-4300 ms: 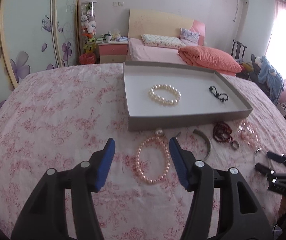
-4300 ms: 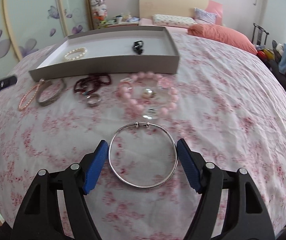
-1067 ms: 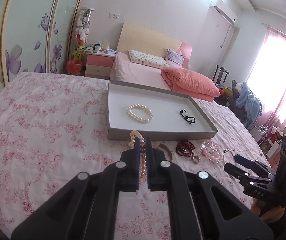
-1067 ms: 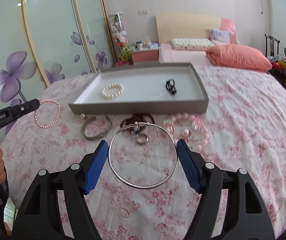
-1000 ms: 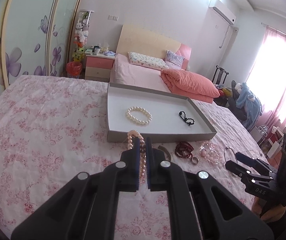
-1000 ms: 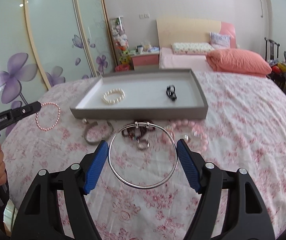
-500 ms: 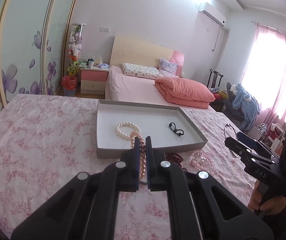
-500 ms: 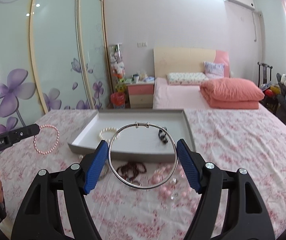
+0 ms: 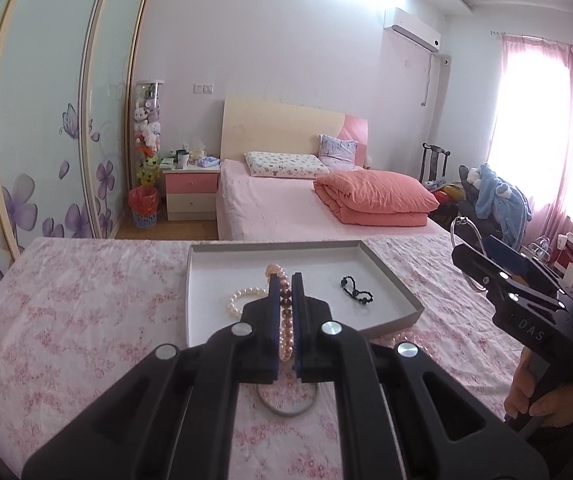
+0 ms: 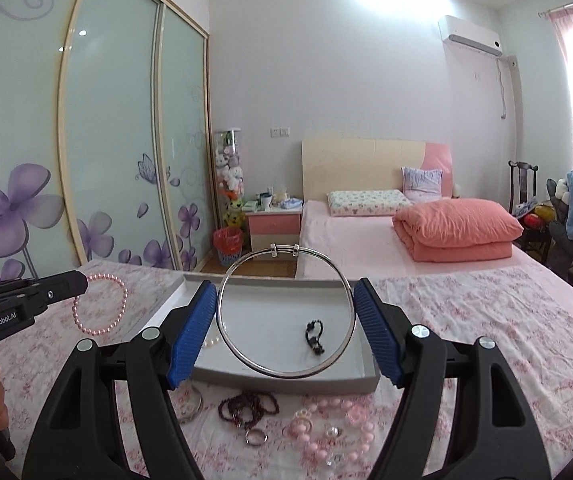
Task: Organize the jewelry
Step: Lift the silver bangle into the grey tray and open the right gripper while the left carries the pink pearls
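Note:
My left gripper (image 9: 285,284) is shut on a pink pearl bracelet (image 9: 284,320) and holds it above the near edge of the grey tray (image 9: 398,284). From the right wrist view the bracelet (image 10: 100,305) hangs at the left gripper's tip (image 10: 76,284). My right gripper (image 10: 284,320) is shut on a silver bangle (image 10: 286,312), raised over the tray (image 10: 286,380). The tray holds a white pearl bracelet (image 9: 244,298) and a black bead bracelet (image 9: 356,293).
On the floral cloth in front of the tray lie a grey bangle (image 9: 286,404), a dark red bead strand (image 10: 248,404), a ring (image 10: 256,436) and a pink bead bracelet (image 10: 326,428). A bed with an orange quilt (image 10: 458,228) stands behind.
Both grippers have risen and moved toward the tray with their pieces held. The pink pearl bracelet and the silver bangle now hang above the tray's near edge.

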